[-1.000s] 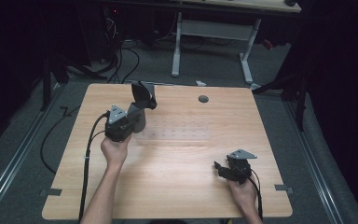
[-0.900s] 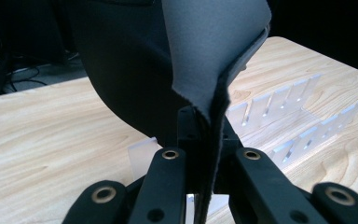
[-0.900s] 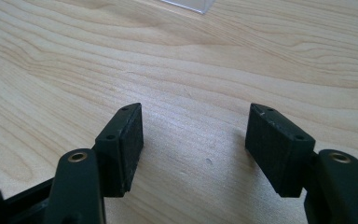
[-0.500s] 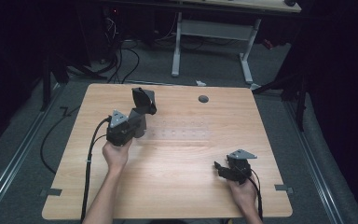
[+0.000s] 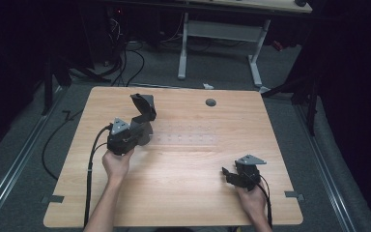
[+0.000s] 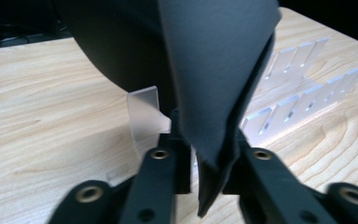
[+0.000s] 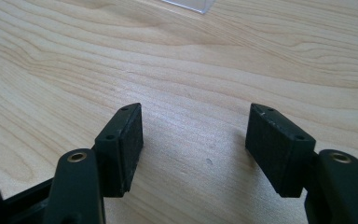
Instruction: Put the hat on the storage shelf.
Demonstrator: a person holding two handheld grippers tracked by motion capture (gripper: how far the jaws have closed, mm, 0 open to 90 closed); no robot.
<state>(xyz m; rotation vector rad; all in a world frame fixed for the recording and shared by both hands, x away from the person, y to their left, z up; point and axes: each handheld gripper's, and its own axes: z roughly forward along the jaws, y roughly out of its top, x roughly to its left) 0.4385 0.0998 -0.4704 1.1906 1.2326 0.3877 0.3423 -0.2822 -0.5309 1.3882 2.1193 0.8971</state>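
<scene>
Wooden table (image 5: 183,193) under dim light, 2 grippers in hand. Left gripper (image 5: 134,126) at the table's left-centre, clamped on the lower edge of a dark sheet (image 5: 144,105); in the left gripper view, jaws pressed tight on the sheet (image 6: 214,65) with no gap either side, the material rising up and away from the pinch point, folded or curved over itself. Could be felt, card or thin foam; cannot tell which. Just beyond the jaws, a clear slotted rack (image 6: 293,93) flat on the wood, its near end standing up as a small transparent tab beside the sheet; same rack (image 5: 186,137) faint in the high view, stretching right from the left gripper toward table centre, long axis across the table. Sheet therefore held upright directly at the rack's left end, touching or nearly so; exact contact hard to judge. Right gripper (image 5: 229,175) low at the near right, well apart from sheet and rack, jaws spread wide over bare wood with nothing between the pads (image 7: 123,144). Small round grommet (image 5: 210,102) near the far edge. Judged likely: sheet bound for 1 of the slots, with the left hand by far the nearer, needing only a short drop along the slot line.
</scene>
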